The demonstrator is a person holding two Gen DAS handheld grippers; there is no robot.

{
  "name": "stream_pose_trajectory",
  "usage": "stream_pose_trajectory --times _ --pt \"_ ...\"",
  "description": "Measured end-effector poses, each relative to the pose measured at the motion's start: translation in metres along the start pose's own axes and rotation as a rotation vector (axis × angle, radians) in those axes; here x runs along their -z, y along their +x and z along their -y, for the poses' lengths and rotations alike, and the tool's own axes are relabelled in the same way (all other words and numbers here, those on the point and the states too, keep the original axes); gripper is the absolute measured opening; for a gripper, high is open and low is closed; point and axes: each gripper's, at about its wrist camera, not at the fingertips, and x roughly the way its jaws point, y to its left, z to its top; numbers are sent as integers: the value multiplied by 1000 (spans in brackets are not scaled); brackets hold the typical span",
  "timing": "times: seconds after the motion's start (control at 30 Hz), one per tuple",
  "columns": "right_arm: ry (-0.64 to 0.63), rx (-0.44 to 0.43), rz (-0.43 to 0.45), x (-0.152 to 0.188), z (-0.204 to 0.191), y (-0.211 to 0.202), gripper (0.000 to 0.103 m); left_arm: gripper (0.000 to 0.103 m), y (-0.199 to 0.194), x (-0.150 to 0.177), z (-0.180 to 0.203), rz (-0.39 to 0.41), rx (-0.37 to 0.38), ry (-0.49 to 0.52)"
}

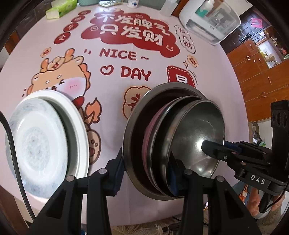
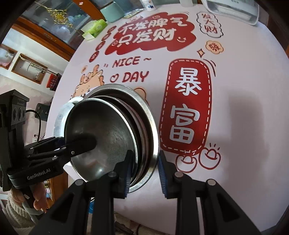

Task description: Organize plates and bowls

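Note:
A nested stack of steel bowls (image 1: pixel 196 133) with a pink dish among them sits inside a wide steel dish (image 1: pixel 137 115). Both grippers hold it just over the printed tablecloth. My left gripper (image 1: pixel 146 162) is shut on the stack's near left rim, one pad outside the wide dish and one inside the top bowl. My right gripper (image 2: pixel 144 157) is shut on the opposite rim of the stack (image 2: pixel 108 133) in the same way. Each view shows the other gripper's inner finger (image 1: pixel 213 148) (image 2: pixel 84 142) reaching into the top bowl. A white marbled bowl (image 1: pixel 43 142) rests on a white plate (image 1: pixel 72 104) to the left.
The round table's pink cloth (image 1: pixel 162 39) carries red lettering. At its far edge stand a green tissue box (image 1: pixel 61 9) and a white appliance (image 1: pixel 209 19). A wooden cabinet (image 1: pixel 256 72) lies beyond the right edge. A hand (image 1: pixel 256 200) grips the right handle.

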Motion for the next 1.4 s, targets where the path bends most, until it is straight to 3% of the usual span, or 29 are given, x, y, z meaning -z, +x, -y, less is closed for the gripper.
stream_pose_trajectory --times 0.3,0.77,1.03,1.4 --pt "-61 -7 1 15 -41 -11 26 40 -31 27 -20 40 -6 -32" --pt "-77 -8 -29 2 -159 34 27 40 -82 29 -134 37 -41 -3" --pt "-14 14 -76 -8 -198 80 27 40 -73 21 -192 -21 -53 36" --pt "65 43 -88 -19 -208 112 27 40 -51 5 -222 -76 -33 67"
